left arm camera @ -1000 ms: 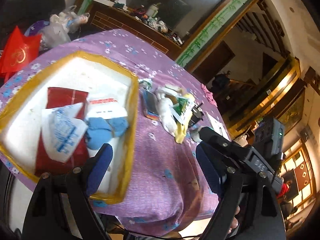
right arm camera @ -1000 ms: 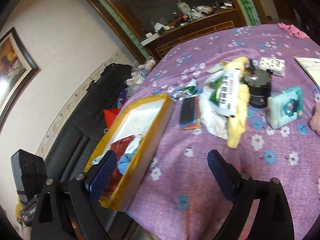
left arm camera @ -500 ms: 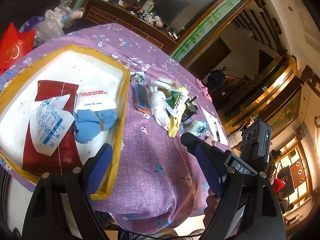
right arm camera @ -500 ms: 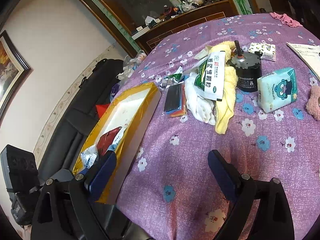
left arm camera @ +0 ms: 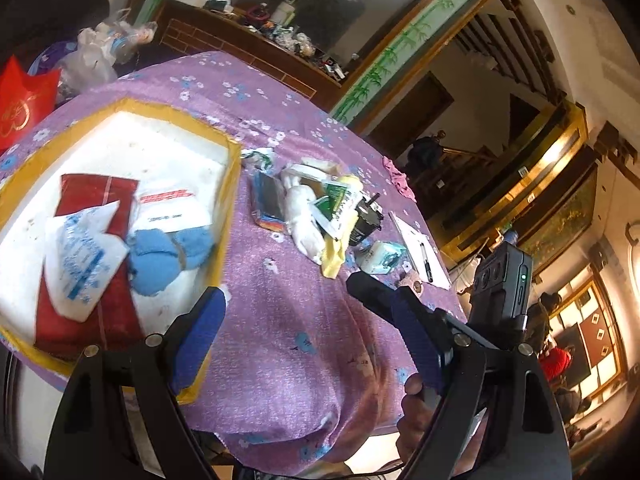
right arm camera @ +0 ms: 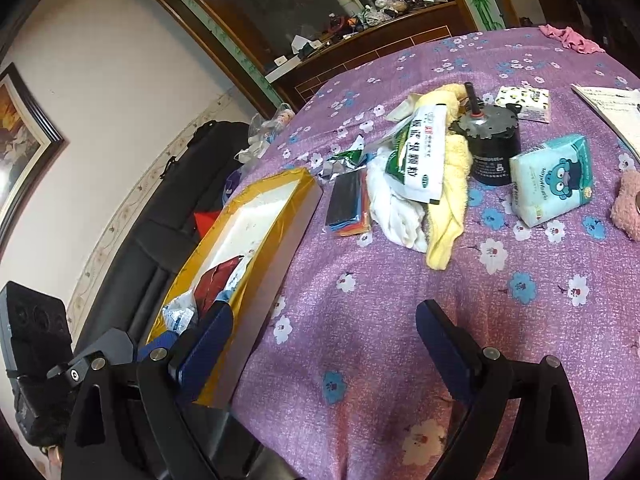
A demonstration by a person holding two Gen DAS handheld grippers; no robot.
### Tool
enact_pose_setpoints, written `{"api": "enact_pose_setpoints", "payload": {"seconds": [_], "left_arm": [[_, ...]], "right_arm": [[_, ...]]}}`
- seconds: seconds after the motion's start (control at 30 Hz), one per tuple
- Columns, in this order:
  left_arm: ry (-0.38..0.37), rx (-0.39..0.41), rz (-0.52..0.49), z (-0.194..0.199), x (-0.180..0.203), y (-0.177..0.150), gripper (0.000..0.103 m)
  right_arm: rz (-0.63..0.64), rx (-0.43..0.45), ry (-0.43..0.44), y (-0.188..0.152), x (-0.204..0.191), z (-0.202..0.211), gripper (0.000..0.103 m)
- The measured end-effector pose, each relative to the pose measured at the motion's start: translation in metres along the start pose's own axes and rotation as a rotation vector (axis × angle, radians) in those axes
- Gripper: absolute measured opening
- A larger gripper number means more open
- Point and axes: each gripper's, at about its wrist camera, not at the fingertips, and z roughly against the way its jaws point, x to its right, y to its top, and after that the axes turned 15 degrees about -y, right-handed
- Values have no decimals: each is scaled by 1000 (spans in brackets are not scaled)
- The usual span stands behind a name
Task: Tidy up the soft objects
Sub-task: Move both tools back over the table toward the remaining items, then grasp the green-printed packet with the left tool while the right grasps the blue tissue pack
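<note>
Both grippers hover wide apart and empty over the near table edge.

The left gripper (left arm camera: 308, 336) straddles the yellow-rimmed tray (left arm camera: 230, 184), lower left of frame, holding a blue cloth (left arm camera: 168, 250). The right gripper (right arm camera: 324, 348) faces bare purple tablecloth (right arm camera: 380, 300); the yellow towel (right arm camera: 450, 188) and white cloth (right arm camera: 396, 210) pile lies centre, beyond.

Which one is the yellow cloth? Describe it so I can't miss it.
Find the gold-edged tray, then the pile right of it. The yellow cloth lies beside the black canister, under a green-and-white packet. It is the only yellow item; its neighbour is white.
</note>
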Motion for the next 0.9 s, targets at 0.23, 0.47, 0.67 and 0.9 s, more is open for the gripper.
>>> {"api": "enact_pose_setpoints", "payload": {"seconds": [0.23,0.47,0.67,0.9], "left_arm": [[-32,-7,-69,-24,22,1,85],[-21,-57,-93,-53,30,8,85],[6,-91,-106,-76,28,17,85],[9,-146,-83,-110,22,28,85]], "right_arm": [[-51,43,10,-1,41,7,94],[-101,96,-4,6,91,16,94],[-157,117,-51,33,122,10,94],[-269,30,-142,77,154,-29,94]]}}
